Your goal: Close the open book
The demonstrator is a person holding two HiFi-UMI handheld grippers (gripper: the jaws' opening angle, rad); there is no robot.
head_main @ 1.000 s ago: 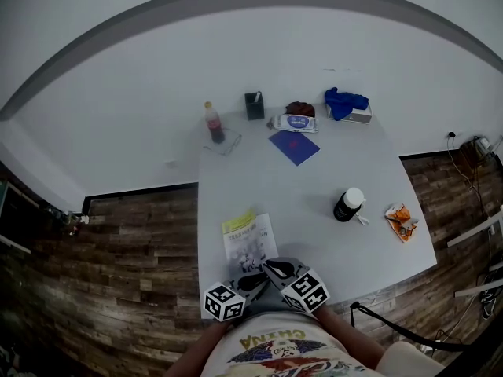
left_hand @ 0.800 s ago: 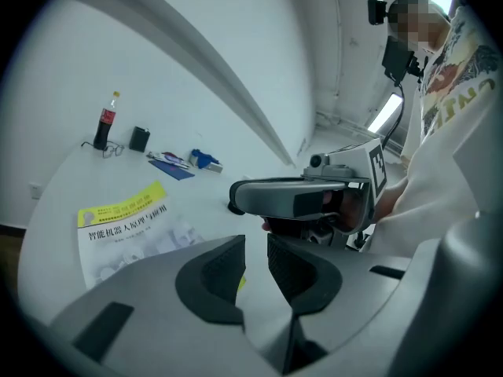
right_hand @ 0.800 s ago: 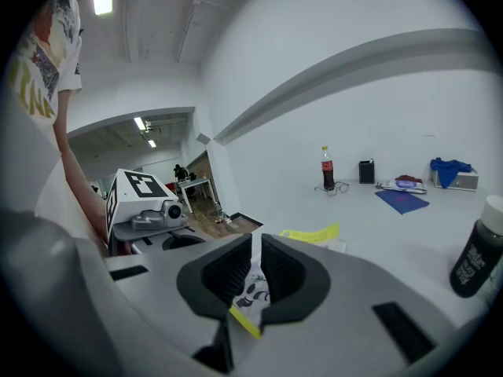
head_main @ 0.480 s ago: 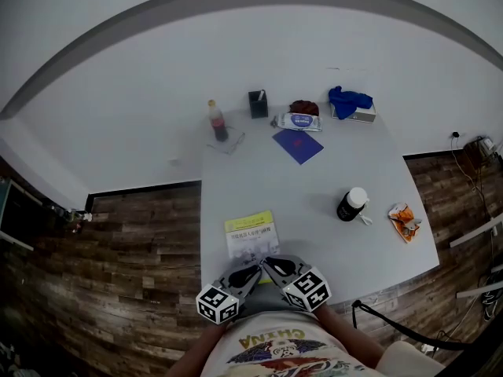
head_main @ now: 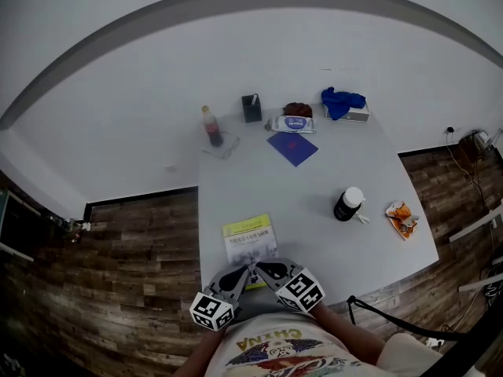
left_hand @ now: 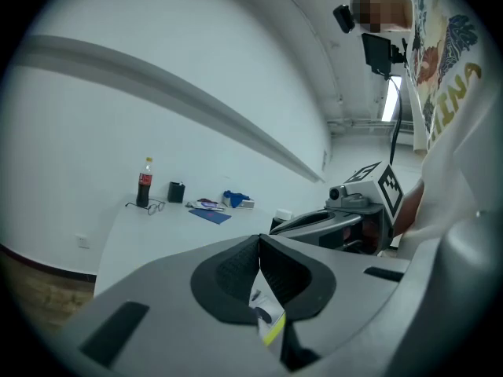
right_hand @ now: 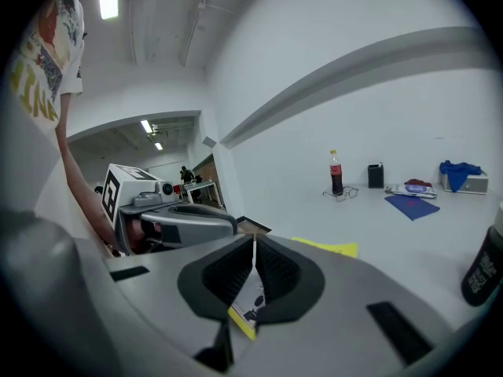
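Book [head_main: 250, 240] at table [head_main: 314, 234] near edge, open tabletop beyond; right gripper [right_hand: 253, 251] jaws pinch it, left gripper [left_hand: 259, 246] pressed together.

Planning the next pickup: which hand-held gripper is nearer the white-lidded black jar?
Right. The right hand-held gripper sits near-left of the jar; the left hand-held gripper lies beyond it, farther left.

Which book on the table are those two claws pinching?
The yellow-and-white book at the near edge; the blue book lies untouched far back.
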